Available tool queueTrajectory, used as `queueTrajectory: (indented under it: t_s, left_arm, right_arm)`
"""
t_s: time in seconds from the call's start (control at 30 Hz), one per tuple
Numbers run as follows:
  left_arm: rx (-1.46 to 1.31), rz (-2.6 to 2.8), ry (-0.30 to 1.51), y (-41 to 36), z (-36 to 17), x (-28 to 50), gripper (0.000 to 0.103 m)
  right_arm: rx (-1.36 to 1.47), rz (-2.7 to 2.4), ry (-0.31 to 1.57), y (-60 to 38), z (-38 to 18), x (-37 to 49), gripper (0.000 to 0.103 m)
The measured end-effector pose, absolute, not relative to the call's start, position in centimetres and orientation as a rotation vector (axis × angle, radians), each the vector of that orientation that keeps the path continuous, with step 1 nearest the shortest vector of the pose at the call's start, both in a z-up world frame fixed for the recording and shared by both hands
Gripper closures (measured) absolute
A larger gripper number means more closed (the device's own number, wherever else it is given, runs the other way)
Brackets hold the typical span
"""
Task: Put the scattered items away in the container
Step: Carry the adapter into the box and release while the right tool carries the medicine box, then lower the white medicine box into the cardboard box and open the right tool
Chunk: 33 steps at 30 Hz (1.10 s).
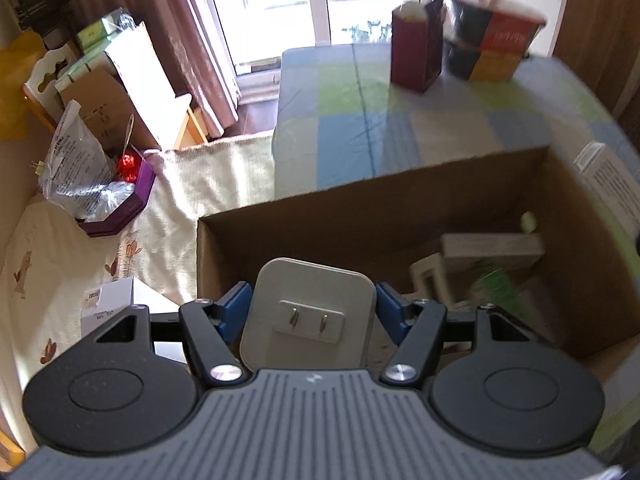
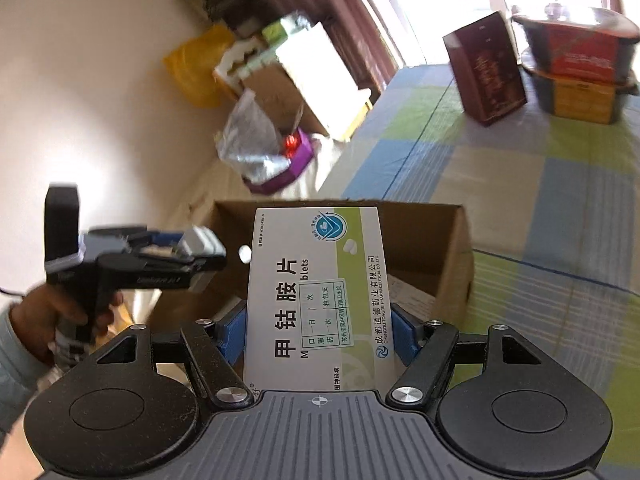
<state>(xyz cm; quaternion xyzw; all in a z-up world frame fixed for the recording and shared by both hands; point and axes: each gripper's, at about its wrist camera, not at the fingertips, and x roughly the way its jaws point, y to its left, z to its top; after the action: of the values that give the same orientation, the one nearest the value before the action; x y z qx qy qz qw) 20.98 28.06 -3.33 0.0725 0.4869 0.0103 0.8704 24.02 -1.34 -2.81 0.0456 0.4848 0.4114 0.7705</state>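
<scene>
My left gripper (image 1: 314, 312) is shut on a white plug adapter (image 1: 310, 314), two prongs facing the camera, held over the near left corner of the open cardboard box (image 1: 360, 204). Inside the box lie a pale box (image 1: 488, 250), a green-printed packet (image 1: 496, 286) and other items. My right gripper (image 2: 318, 330) is shut on a white and green medicine box (image 2: 316, 296), held above the same cardboard box (image 2: 448, 248). In the right wrist view the left gripper (image 2: 200, 248), held by a hand (image 2: 52, 316), shows at the left with the adapter (image 2: 196, 238) in it.
The checked tablecloth (image 1: 400, 120) carries a dark red carton (image 1: 416, 50) and stacked colourful tins (image 1: 492, 40) at the far end. A purple tray (image 1: 120, 208) with plastic bags sits on a cream cloth to the left. A white box (image 1: 112, 308) lies near the cardboard box's left side.
</scene>
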Motion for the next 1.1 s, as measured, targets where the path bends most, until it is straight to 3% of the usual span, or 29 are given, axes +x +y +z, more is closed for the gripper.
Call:
queueTrajectory:
  t_s: [0.33,0.47,1.1]
  left_arm:
    - [0.259,0.015,1.084,28.4,-8.0,23.1,0.040]
    - [0.282,0.013,1.078,28.1,-8.6,23.5,0.046]
    - [0.226,-0.006,1.015,29.4,-4.7,20.4,0.048]
  right_arm:
    - [-0.069,0.852,1.062,2.4,-5.6,24.9,0.030]
    - [-0.101,0.850,1.068,2.9,-6.0,24.9,0.030]
    - [-0.242,0.848,1.065,4.6,-6.3,24.3,0.030]
